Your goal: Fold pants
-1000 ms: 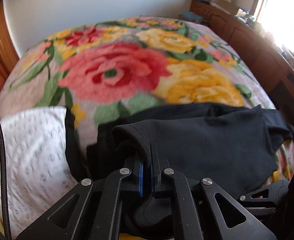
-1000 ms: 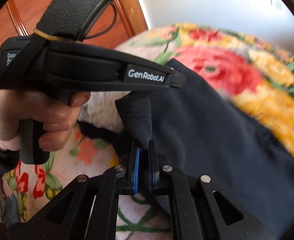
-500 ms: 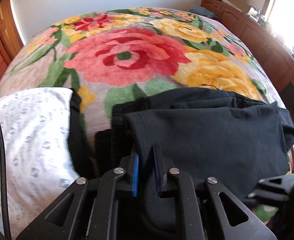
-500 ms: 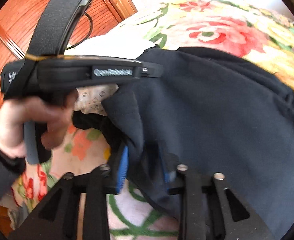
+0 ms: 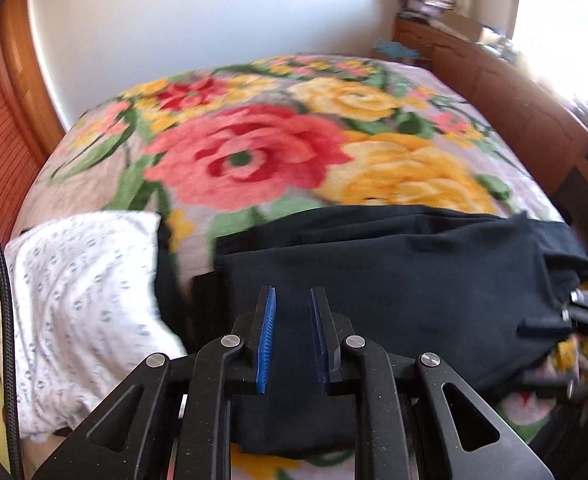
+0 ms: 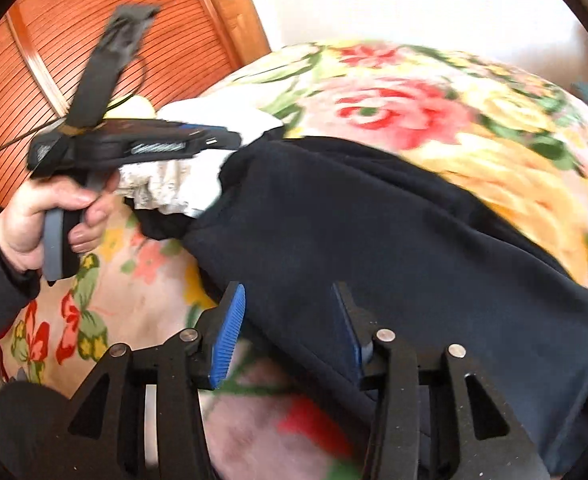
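A floral blanket [image 5: 254, 152] with big red and yellow roses is spread over the bed, filling the middle of both views. The dark navy pants [image 5: 394, 280] are laid folded across the lower centre and right of the left wrist view; in the right wrist view they [image 6: 374, 240] stretch from the centre down to the lower right. A white patterned pillow [image 5: 82, 292] is seen at lower left, just beside the pants, with something yellow at the far left edge. A plain white wall [image 5: 194, 20] is behind the bed, slatted wooden doors [image 6: 74, 40] sit upper left in the right wrist view, and a wooden dresser [image 5: 494, 92] with blurry clutter runs along the upper right under a bright window.

The left gripper [image 5: 292, 304] has just been opening, blue pads slightly parted over the fabric, nothing pinched. The right gripper [image 6: 290, 312] has also just been opening and is spread wider, pants edge between the pads but not clamped. The left hand [image 6: 54, 216] is wrapped around its handle at middle left.
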The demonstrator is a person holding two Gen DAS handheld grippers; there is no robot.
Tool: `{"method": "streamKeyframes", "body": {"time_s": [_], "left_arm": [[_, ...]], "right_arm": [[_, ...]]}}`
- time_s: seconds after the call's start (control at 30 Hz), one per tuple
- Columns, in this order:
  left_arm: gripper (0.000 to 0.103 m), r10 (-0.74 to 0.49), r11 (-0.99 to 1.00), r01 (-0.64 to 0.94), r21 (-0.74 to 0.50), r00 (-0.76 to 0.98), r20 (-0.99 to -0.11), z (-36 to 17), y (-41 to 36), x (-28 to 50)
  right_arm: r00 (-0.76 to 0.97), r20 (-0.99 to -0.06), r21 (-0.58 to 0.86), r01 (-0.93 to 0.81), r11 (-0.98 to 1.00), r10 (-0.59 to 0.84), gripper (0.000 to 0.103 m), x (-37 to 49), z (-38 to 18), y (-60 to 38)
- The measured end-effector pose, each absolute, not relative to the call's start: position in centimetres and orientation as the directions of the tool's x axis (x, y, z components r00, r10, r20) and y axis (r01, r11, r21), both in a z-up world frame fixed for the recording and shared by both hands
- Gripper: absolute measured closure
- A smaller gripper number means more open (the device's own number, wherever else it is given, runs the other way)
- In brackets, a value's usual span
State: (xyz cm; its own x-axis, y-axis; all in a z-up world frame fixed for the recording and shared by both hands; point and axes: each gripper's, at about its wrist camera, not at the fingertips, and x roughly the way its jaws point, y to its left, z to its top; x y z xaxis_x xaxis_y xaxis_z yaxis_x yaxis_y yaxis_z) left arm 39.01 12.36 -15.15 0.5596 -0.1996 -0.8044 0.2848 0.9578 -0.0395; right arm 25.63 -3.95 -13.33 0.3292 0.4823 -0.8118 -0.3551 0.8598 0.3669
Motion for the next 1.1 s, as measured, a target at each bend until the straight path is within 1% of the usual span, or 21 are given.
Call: {"method": "streamKeyframes", "body": {"time_s": [0.07,0.17,0.23,0.33,0.37,0.43,0.5,0.63,0.8,0.87,0.9,1.1], "left_arm": [[0.080,-0.229,0.946,0.320,-0.046,0.565,-0.793,-14.5,10.2,38.1],[0.074,-0.270,0.929,0.368,-0.046,0.587,-0.763,-13.8,6.5,36.9],[0.067,-0.297,0.916,0.399,-0.048,0.591,-0.750,-13.4,4.1,36.4],[0.059,-0.336,0.897,0.439,-0.054,0.596,-0.729,-12.7,0.8,35.5],[0.058,-0.349,0.891,0.449,-0.061,0.596,-0.723,-12.6,-0.3,35.3],[0.051,-0.382,0.878,0.472,-0.084,0.582,-0.718,-12.4,-1.9,35.0],[0.048,-0.401,0.866,0.491,-0.095,0.568,-0.719,-12.4,-3.5,34.8],[0.047,-0.407,0.860,0.503,-0.091,0.565,-0.718,-13.0,-6.0,34.3],[0.047,-0.422,0.859,0.495,-0.134,0.533,-0.733,-14.7,-7.4,34.3],[0.047,-0.423,0.855,0.502,-0.127,0.534,-0.732,-15.2,-8.1,34.1],[0.047,-0.422,0.853,0.507,-0.121,0.537,-0.730,-15.6,-8.3,34.0],[0.047,-0.416,0.835,0.546,-0.070,0.542,-0.730,-16.5,-10.5,33.2]], "right_arm": [[0.341,-0.828,0.339,-0.327,0.882,0.445,0.058,24.7,-12.9,-7.4],[0.372,-0.858,0.252,-0.296,0.921,0.355,0.058,23.6,-12.3,-12.3],[0.388,-0.877,0.195,-0.251,0.948,0.283,0.058,22.9,-12.0,-16.3],[0.416,-0.887,0.135,-0.186,0.973,0.202,0.058,21.6,-11.3,-21.5],[0.424,-0.887,0.119,-0.166,0.979,0.180,0.058,21.2,-11.0,-22.9],[0.437,-0.886,0.110,-0.122,0.986,0.153,0.058,20.3,-10.6,-25.6],[0.449,-0.883,0.115,-0.081,0.990,0.139,0.058,19.4,-10.3,-27.8],[0.454,-0.881,0.134,-0.029,0.990,0.133,0.058,18.0,-10.5,-30.5],[0.445,-0.888,0.149,0.033,0.988,0.119,0.057,16.4,-11.3,-34.1],[0.448,-0.889,0.130,0.054,0.990,0.092,0.054,15.9,-11.3,-35.5],[0.453,-0.888,0.123,0.070,0.990,0.078,0.050,15.5,-11.3,-36.5],[0.437,-0.900,0.093,0.191,0.977,0.000,0.049,12.0,-12.9,-41.8]]}}
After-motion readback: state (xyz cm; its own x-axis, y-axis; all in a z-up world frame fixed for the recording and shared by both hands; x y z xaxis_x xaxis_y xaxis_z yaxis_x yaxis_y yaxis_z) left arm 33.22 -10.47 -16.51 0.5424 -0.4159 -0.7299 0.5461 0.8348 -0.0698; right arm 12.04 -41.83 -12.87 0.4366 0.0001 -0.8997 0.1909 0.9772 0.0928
